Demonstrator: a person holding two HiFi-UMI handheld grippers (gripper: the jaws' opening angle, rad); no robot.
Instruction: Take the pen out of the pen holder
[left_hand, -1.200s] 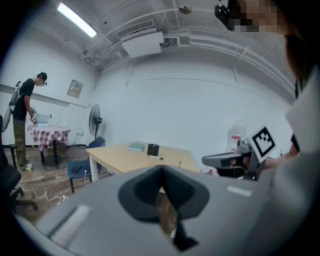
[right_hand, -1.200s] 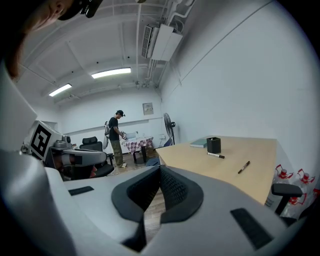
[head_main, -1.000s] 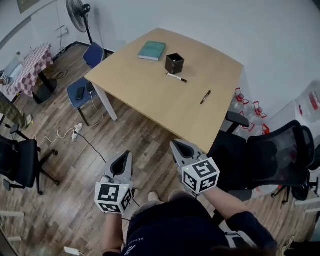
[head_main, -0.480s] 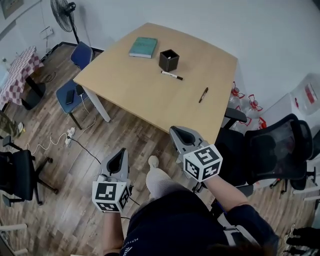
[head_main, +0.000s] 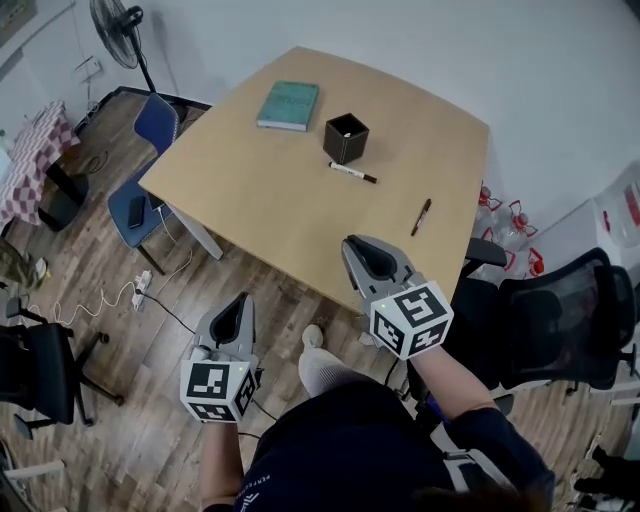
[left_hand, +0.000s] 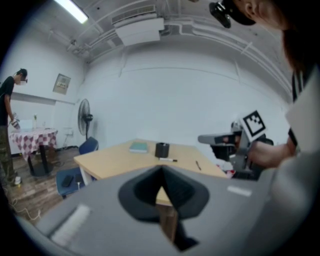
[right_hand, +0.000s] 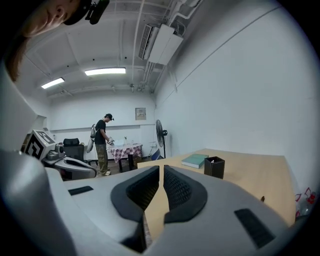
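A black square pen holder (head_main: 346, 138) stands on the far part of the wooden table (head_main: 260, 200), with a small white tip showing inside it. A white marker (head_main: 353, 172) lies just in front of it and a dark pen (head_main: 421, 216) lies further right. My right gripper (head_main: 365, 255) is shut and empty, over the table's near edge. My left gripper (head_main: 238, 315) is shut and empty, over the floor short of the table. The left gripper view shows the holder (left_hand: 161, 150) far ahead; the right gripper view shows the same holder (right_hand: 214, 167) at the right.
A green book (head_main: 288, 104) lies left of the holder. A blue chair (head_main: 150, 150) with a phone on it stands at the table's left, black office chairs (head_main: 560, 320) at the right. Cables cross the floor (head_main: 140, 285). A person (right_hand: 102, 144) stands by a checkered table.
The table has come nearer in the head view. My right gripper now reaches its near edge; the left gripper stays low over the floor. Both stay shut.
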